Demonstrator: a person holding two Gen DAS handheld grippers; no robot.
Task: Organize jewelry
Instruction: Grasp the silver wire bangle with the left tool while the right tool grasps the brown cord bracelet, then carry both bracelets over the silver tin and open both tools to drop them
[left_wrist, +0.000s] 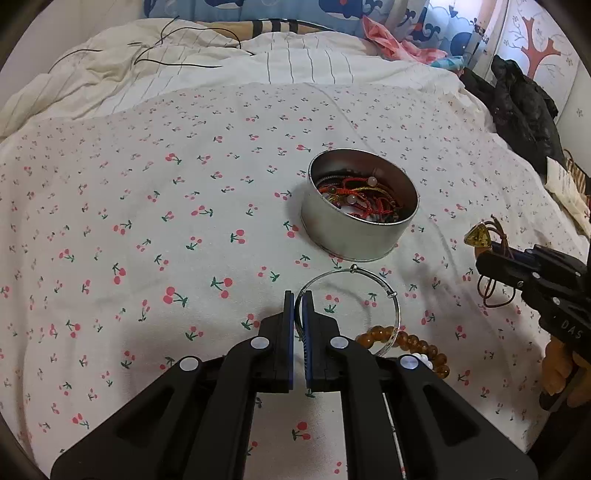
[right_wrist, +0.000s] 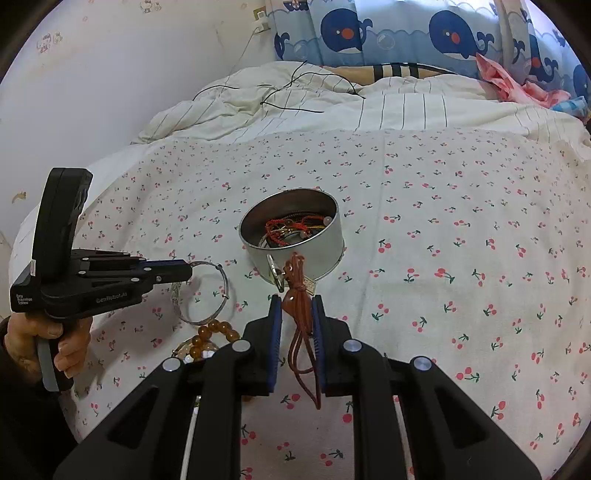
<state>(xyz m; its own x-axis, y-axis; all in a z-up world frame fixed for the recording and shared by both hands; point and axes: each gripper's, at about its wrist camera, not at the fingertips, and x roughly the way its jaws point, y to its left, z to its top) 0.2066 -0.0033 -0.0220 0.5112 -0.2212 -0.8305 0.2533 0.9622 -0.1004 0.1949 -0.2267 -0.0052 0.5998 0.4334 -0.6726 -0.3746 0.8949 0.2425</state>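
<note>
Left gripper (left_wrist: 298, 295) is clamped on the rim of a silver bangle (left_wrist: 384, 291), jaws nearly together with only the thin metal band between them; the bangle's far side lies over an amber bead bracelet (left_wrist: 417, 345) on the cherry-print bedsheet (left_wrist: 147, 221). Right gripper (right_wrist: 297, 306) is pinched on a brown cord necklace (right_wrist: 301, 328); cord loops hang below the pads, and a knot and a pendant (right_wrist: 275, 273) stand above the fingertips, in front of the tin's near wall. From the left wrist view the pendant shows as an amber triangular piece. Round metal tin (right_wrist: 314, 254) sits upright on the sheet just beyond both grippers, open top, containing a tangle of red string bracelets (left_wrist: 364, 201) with pale beads. Readable text: the left gripper's body reads "GenRobot.AI", with a small label, apparently "Data Acquisition System", at its rear; right gripper's body shows "DAS". Behind: striped duvet (right_wrist: 406, 107) with black cable (right_wrist: 295, 92), whale-print curtain (right_wrist: 369, 33).
</note>
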